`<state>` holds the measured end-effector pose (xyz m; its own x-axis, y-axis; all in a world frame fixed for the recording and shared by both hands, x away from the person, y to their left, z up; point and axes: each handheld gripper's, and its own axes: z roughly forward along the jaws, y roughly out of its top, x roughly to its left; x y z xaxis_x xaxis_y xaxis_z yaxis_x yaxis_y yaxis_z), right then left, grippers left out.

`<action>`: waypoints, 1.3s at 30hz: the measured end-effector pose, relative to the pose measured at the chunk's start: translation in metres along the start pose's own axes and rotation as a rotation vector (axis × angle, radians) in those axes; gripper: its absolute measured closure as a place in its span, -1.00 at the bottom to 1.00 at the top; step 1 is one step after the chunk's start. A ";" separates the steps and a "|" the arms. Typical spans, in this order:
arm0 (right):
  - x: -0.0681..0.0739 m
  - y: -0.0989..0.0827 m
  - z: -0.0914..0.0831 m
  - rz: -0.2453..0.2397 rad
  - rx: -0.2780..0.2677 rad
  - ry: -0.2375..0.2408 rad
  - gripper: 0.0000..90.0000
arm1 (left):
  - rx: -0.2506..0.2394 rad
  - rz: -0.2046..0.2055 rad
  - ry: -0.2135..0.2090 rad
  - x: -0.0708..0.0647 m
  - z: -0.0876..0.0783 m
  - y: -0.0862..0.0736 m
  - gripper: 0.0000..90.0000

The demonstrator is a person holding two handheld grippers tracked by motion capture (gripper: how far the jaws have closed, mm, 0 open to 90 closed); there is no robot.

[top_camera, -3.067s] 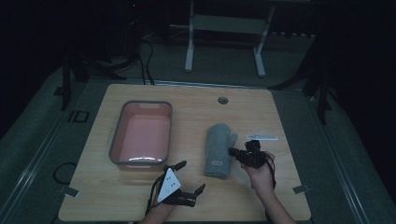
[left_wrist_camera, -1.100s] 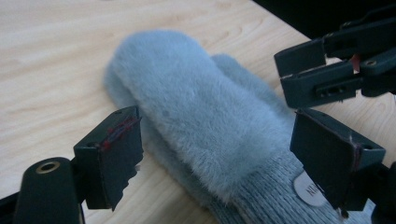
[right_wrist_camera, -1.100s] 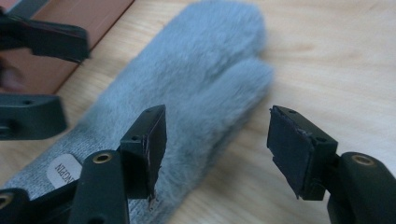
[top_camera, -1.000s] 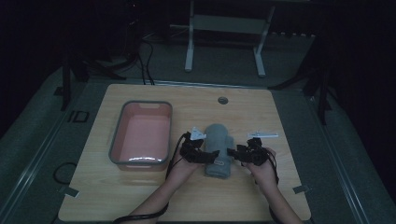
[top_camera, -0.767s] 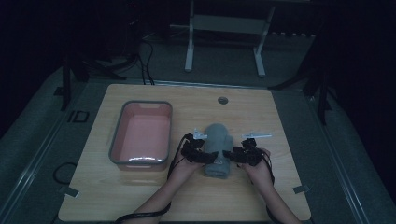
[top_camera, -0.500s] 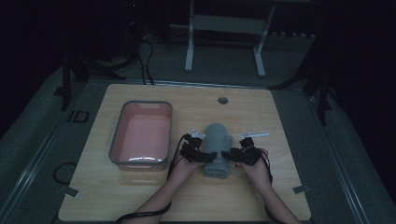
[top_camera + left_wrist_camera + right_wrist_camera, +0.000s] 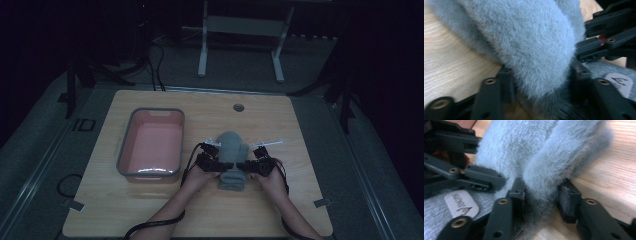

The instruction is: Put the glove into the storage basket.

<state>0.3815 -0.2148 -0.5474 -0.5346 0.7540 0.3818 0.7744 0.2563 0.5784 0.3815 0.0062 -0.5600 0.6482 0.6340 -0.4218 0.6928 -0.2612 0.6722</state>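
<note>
A grey fuzzy mitten [image 7: 231,147] lies flat on the wooden table [image 7: 300,130], its knit cuff toward the person. My left gripper [image 7: 220,164] is at the mitten's left side and my right gripper [image 7: 246,166] at its right side, both near the cuff. In the left gripper view the mitten's fur [image 7: 529,45] bulges between the jaws of the left gripper [image 7: 541,75], which have just been closing on it. In the right gripper view the jaws of the right gripper [image 7: 542,192] have likewise just been closing and pinch the furry thumb part [image 7: 554,162]. A label [image 7: 461,203] shows on the cuff.
A pink tub [image 7: 120,150] with a grey rim stands on the table left of the mitten, close to the left hand. A round cable hole [image 7: 238,107] sits near the table's far edge. Bare wood lies to the right and in front.
The left gripper came from the table's front edge to the mitten's left side. Both grippers have since drawn in against the mitten, sunk slightly and narrowed their jaws on its fur.
</note>
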 end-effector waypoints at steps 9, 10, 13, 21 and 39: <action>0.007 0.000 -0.006 -0.029 -0.032 -0.025 0.74 | -0.012 0.075 0.014 -0.010 -0.006 0.006 0.68; 0.008 0.000 -0.008 -0.023 -0.035 -0.022 0.75 | -0.011 0.083 0.013 -0.011 -0.008 0.007 0.68; 0.011 0.003 -0.014 -0.030 -0.045 -0.017 0.76 | -0.011 0.101 0.007 -0.015 -0.014 0.012 0.70; 0.021 0.013 -0.033 -0.038 -0.089 0.010 0.76 | -0.040 0.132 -0.012 -0.024 -0.035 0.027 0.70; 0.065 0.060 -0.067 -0.101 -0.190 0.059 0.76 | -0.077 0.251 -0.011 -0.027 -0.104 0.071 0.70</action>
<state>0.3705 -0.1906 -0.4389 -0.6294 0.6924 0.3528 0.6413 0.2064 0.7390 0.3808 0.0465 -0.4375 0.8002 0.5487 -0.2421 0.4840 -0.3525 0.8009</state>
